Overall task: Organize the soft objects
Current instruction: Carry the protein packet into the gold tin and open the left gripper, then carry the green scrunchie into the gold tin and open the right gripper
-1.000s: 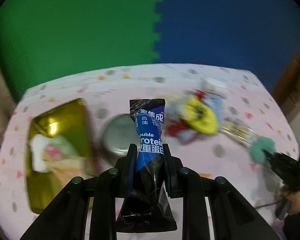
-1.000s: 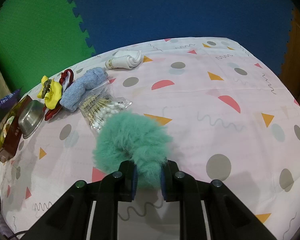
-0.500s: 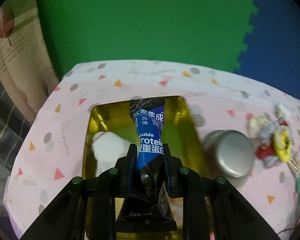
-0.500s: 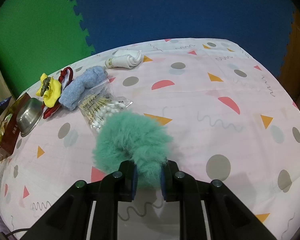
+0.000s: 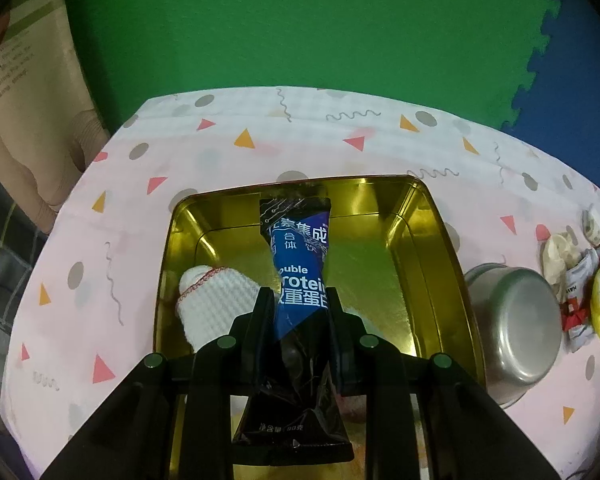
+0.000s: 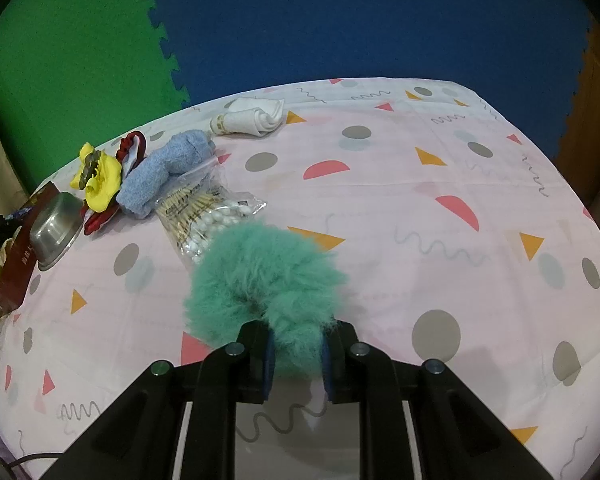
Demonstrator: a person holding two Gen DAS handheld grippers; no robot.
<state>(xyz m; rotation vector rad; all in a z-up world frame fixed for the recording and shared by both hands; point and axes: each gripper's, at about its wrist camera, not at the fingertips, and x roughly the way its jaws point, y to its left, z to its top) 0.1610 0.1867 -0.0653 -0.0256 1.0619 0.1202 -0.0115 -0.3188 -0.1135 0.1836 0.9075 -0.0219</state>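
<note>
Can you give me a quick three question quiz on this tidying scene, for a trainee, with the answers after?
1. True or false: the left gripper is shut on the blue protein packet.
2. What is clamped in the right gripper? A) the blue rolled towel B) the teal fluffy scrunchie C) the bag of cotton swabs
3. Fill in: beneath the packet is the open gold ____, with a white knitted item already inside.

Key
1. True.
2. B, the teal fluffy scrunchie; the blue rolled towel and the bag of cotton swabs lie on the tablecloth.
3. Tin: the gold tin.
</note>
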